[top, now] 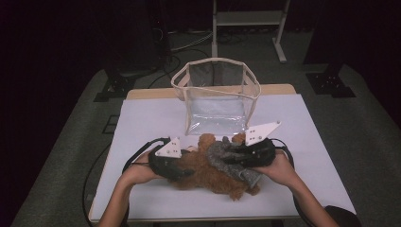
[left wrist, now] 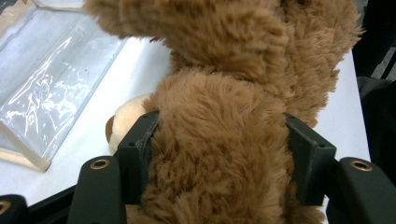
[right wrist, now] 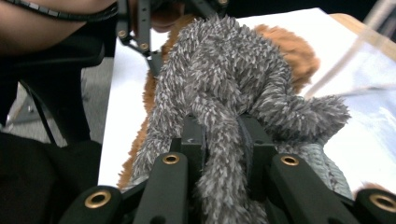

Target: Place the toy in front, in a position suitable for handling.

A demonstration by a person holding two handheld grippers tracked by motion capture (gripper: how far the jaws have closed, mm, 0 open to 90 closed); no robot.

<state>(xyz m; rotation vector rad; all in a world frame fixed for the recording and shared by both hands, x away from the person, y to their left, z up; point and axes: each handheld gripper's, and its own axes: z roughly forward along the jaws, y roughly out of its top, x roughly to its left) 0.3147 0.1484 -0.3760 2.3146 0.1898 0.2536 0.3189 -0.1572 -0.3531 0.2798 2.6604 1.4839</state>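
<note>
Brown teddy bear (top: 208,172) lengthwise across table, left-right.

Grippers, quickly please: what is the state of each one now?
Left gripper: closed on the brown teddy bear.
Right gripper: closed on the grey plush toy.

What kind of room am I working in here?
Probably a lab or recording studio: a white-topped table amid dark surroundings, cables across the grey floor, and a metal stand frame behind the clear bag.
</note>
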